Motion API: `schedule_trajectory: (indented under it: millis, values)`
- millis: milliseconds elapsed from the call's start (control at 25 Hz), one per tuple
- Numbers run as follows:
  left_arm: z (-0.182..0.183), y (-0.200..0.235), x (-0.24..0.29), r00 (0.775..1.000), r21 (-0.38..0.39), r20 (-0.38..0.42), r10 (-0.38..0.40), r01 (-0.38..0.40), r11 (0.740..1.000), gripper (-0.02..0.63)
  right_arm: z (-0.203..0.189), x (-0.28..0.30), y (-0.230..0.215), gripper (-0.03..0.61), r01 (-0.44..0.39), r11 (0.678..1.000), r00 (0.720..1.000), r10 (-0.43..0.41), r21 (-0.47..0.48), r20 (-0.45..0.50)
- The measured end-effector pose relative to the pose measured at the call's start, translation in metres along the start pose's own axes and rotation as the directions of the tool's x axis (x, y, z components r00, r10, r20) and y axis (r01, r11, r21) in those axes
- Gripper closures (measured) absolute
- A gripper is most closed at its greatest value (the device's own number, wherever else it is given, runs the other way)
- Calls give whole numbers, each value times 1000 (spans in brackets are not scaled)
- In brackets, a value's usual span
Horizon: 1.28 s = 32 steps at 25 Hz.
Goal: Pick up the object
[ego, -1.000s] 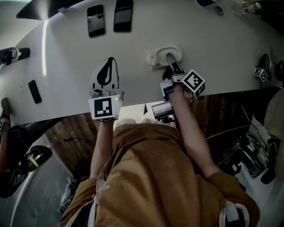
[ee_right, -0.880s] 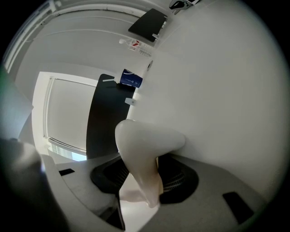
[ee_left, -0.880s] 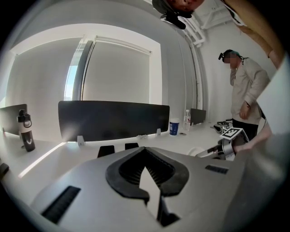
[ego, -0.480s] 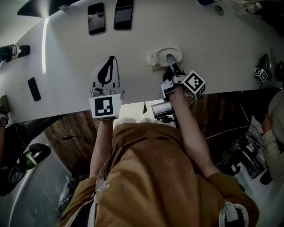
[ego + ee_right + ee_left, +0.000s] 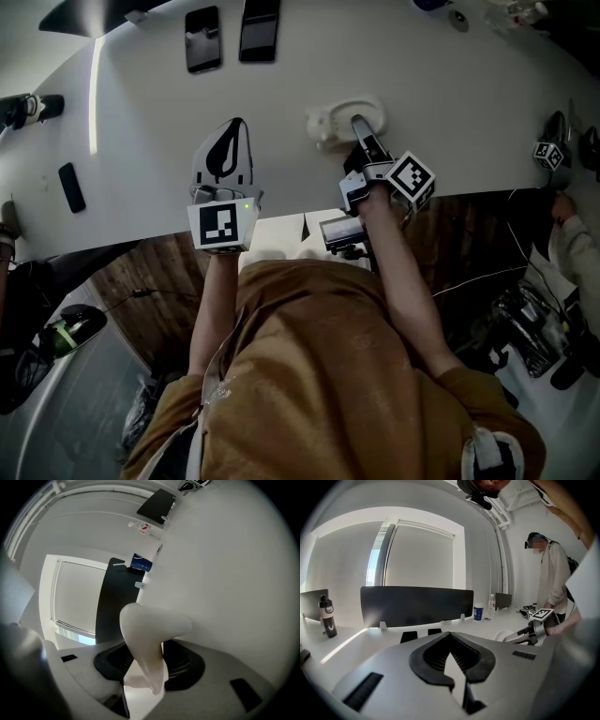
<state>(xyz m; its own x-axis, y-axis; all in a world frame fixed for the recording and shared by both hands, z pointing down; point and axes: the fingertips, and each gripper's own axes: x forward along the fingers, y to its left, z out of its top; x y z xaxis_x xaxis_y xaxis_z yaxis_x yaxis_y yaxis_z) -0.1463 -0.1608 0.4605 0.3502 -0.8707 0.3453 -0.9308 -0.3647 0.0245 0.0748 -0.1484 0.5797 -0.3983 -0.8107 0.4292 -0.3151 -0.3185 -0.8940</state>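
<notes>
Within the right gripper (image 5: pixel 149 654), clamped, the white object (image 5: pixel 154 623) tapers lengthwise toward the camera.

Over on the right a second person has come closer. A second ago that edge was bare; then a sleeve (image 5: pixel 574 251) showed low down. The hand (image 5: pixel 562 202) is now raised to the table's (image 5: pixel 469 103) edge, just under the small cube (image 5: pixel 547 153).
</notes>
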Motion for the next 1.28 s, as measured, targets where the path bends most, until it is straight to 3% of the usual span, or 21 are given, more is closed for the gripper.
schedule_trajectory:
  millis: [360,520,760,1040,1280]
  values:
    - [9,-3,-3,1000,0,22,-2,2,1000,606,9,-5,35,387,-61,997,998,62,-49,13]
    - [17,-2,-4,999,43,41,2,-4,999,606,11,-2,64,388,-118,991,993,119,-67,12]
    - [28,0,-4,998,40,67,-2,0,999,606,22,-5,83,388,-134,987,989,138,-86,45]
    - [42,-3,-4,996,35,95,-1,-2,999,606,37,-14,130,388,-245,966,965,251,-79,75]
    - [86,-4,-16,980,42,199,4,-12,999,606,44,-28,169,388,-348,935,931,353,-62,97]
